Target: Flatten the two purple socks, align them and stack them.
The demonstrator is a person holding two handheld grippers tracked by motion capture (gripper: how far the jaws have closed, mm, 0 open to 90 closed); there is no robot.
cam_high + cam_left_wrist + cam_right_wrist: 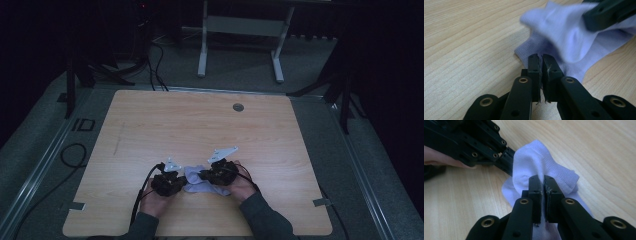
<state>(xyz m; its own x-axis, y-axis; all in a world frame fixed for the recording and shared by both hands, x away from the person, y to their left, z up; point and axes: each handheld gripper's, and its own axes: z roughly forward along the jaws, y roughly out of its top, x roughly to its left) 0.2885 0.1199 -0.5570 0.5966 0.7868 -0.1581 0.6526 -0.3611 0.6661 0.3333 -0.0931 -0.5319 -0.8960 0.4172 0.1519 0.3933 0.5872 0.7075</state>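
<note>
A small white sock [197, 181] lies crumpled on the wooden table [200, 125] near its front edge, between both hands. My left gripper [183, 183] comes in from the left with its jaws together on the sock's near edge [564, 37], its tips [540, 58] meeting the cloth. My right gripper [203, 175] comes in from the right and is shut on a raised fold of the sock [534, 162], pinched just past its tips [543, 180]. The two grippers face each other closely. The right one's jaw [609, 12] hangs over the cloth, and the left one [474, 145] reaches in from the upper left.
A round cable hole [238, 107] sits near the table's far edge. Beyond the table stands a grey desk frame [240, 30]. Cables [75, 155] lie on the floor to the left, and black stands flank the table on both sides.
</note>
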